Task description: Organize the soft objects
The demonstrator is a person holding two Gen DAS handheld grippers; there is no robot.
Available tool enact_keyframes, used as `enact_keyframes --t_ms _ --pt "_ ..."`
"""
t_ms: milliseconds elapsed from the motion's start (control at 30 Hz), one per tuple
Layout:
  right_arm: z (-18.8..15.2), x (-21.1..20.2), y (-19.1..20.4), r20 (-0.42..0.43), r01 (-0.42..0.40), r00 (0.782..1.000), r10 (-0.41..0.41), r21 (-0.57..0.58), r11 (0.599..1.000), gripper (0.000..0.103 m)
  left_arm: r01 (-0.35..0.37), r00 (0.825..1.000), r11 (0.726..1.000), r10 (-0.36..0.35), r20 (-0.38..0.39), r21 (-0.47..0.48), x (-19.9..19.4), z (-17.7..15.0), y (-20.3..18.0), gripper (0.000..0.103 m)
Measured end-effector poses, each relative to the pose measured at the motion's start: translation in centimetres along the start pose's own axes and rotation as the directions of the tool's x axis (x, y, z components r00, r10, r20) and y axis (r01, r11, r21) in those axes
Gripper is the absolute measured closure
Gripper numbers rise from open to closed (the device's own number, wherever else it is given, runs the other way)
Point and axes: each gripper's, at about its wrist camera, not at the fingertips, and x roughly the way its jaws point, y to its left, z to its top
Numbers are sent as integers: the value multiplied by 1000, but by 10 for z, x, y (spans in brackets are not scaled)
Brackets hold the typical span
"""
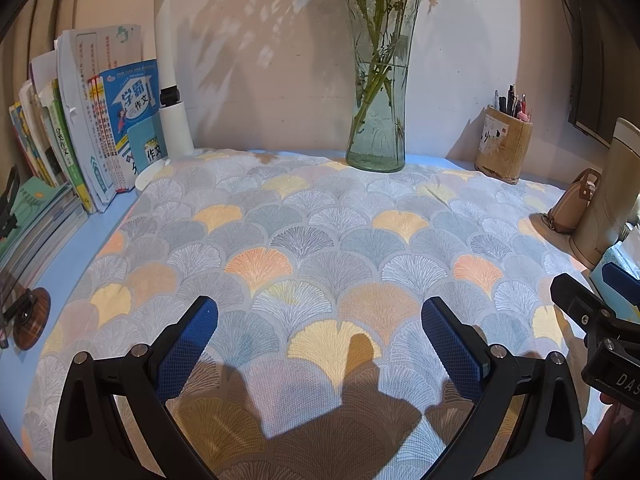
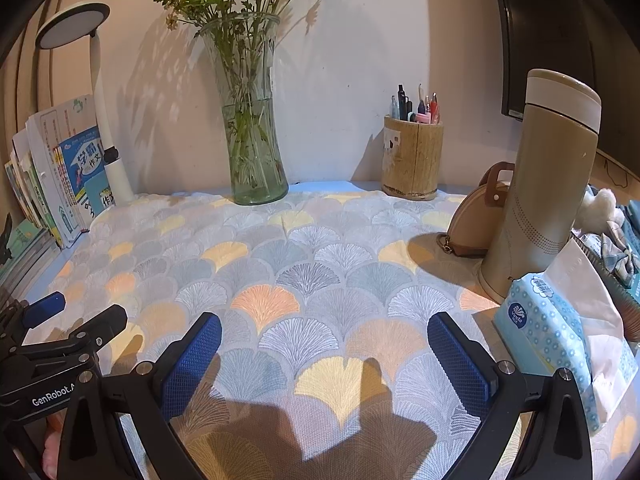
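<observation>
A home study desk is shown, set against a plain wall. School books are stood upright beside a white desk lamp. A glass vase of flowers, a bamboo pen holder and a thermos are placed around a patterned cloth.

Right gripper spread wide above patterned cloth; tissue pack beside thermos.
</observation>
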Motion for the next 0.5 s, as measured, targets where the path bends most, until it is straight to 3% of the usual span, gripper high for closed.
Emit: enact_keyframes --t_ms 500 --pt "0 1 1 -3 0 1000 0 -1 1000 0 -9 1000 1000 9 0 0 0 -2 1 1"
